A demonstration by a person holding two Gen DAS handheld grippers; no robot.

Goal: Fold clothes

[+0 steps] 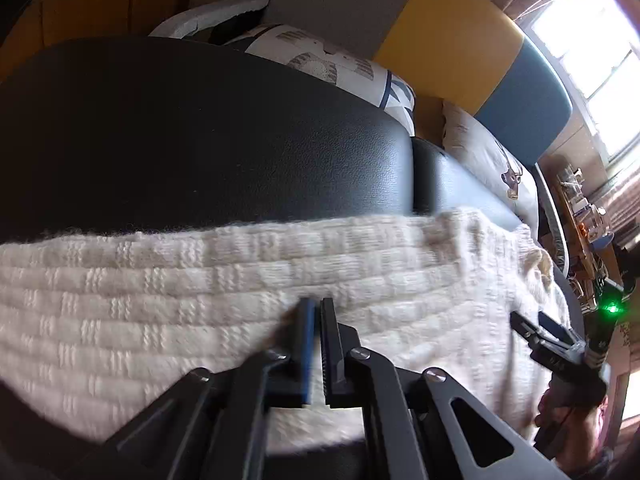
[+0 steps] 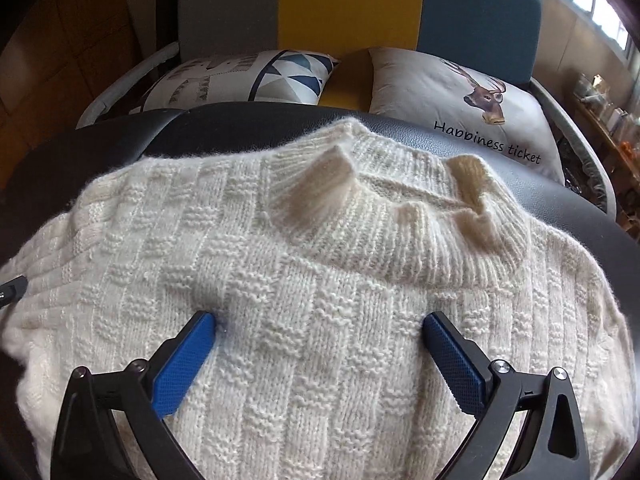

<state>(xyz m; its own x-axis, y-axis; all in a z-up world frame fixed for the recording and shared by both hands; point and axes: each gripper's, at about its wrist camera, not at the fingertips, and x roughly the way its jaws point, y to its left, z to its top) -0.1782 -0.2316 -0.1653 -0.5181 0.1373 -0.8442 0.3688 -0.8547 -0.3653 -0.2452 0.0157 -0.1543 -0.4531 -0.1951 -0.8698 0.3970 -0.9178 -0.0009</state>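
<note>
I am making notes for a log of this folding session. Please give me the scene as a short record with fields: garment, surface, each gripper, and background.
garment: cream knitted sweater, lying spread out, ribbed collar rumpled
surface: black padded top
left gripper: jaws nearly together over the knit; whether they pinch fabric is not clear
right gripper: jaws wide open, both tips on the sweater below the collar
background: deer cushion, triangle-pattern cushion

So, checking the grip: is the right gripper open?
Open: the right gripper has its blue pads wide apart, resting on the sweater.
</note>
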